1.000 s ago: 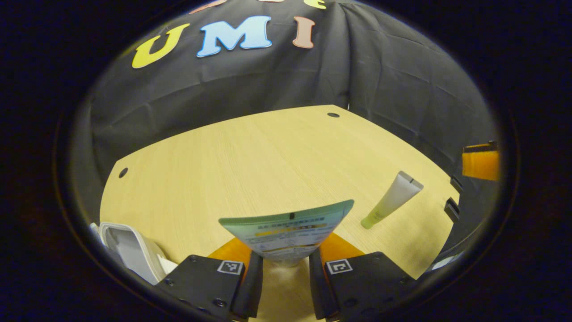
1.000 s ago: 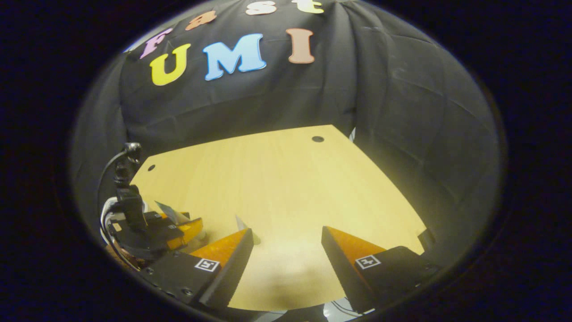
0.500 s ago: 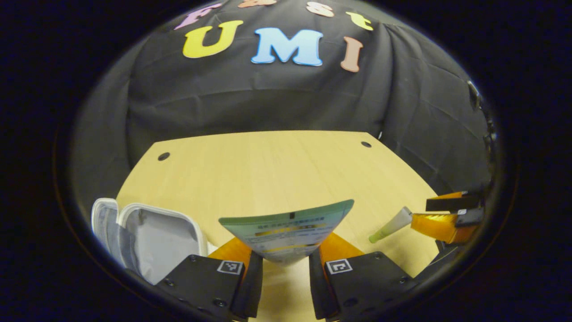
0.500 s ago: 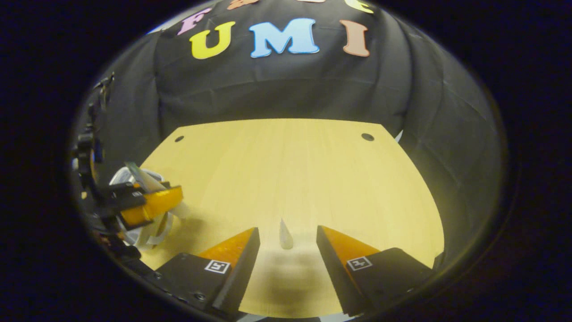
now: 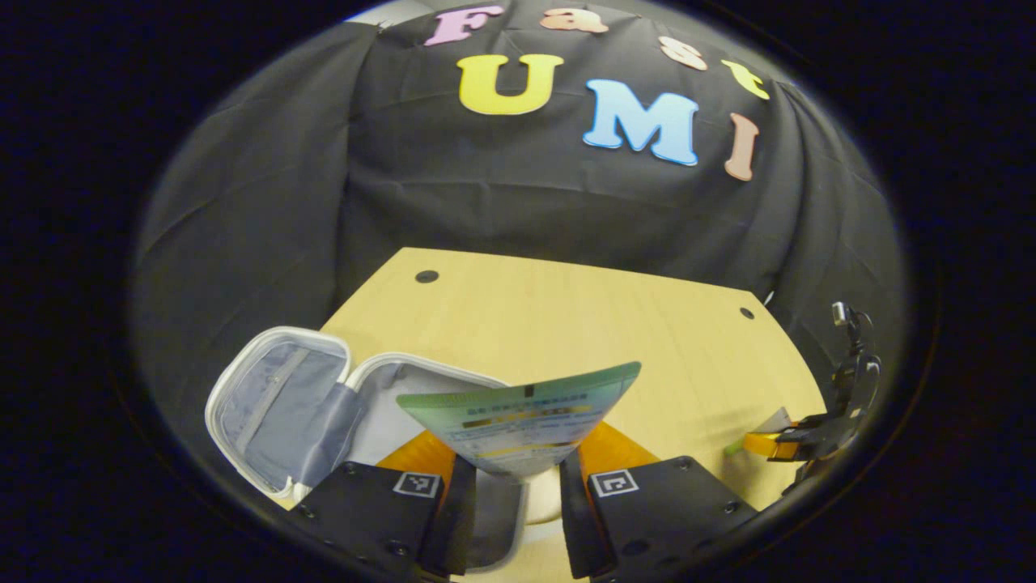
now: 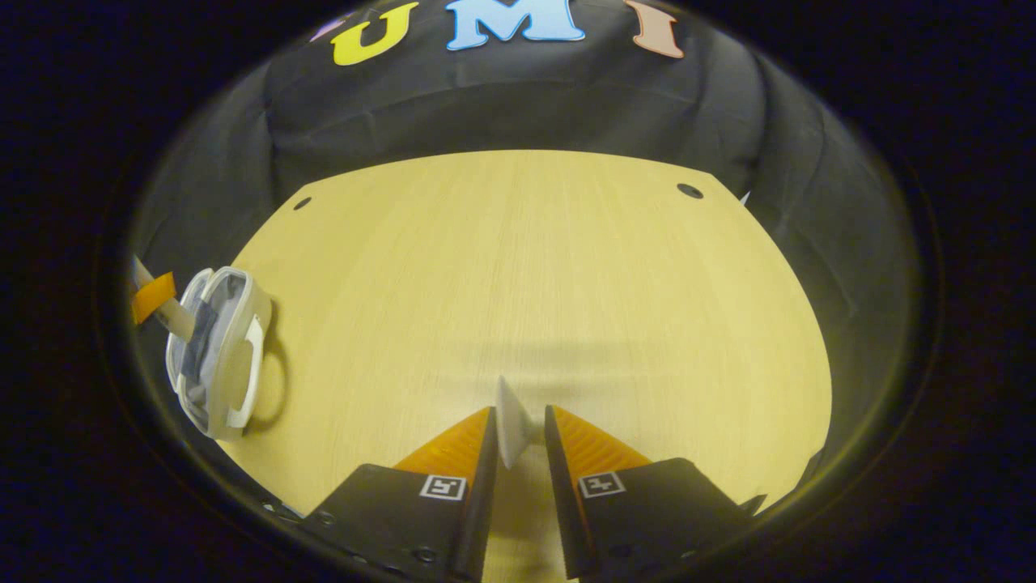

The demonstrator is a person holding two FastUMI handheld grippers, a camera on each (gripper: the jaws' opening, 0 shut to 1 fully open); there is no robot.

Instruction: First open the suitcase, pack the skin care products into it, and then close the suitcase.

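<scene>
Left gripper (image 5: 508,486) clamped on flat green-and-white printed tube (image 5: 526,421), above open white zip-around suitcase with grey lining (image 5: 275,405) at near left of light wooden table (image 5: 566,316). Right gripper (image 6: 518,461) pinched on slim white tube (image 6: 508,421), near centre.

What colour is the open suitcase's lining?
Light grey, inside a white shell; the suitcase shows best in the left gripper view.

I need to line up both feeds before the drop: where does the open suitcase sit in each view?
Left gripper view: the suitcase lies open at lower left, beside and partly under the left claw holding the green tube.
Right gripper view: it sits small at the far left edge on the table.
Shared landmark: the table's far-right corner hole.
</scene>
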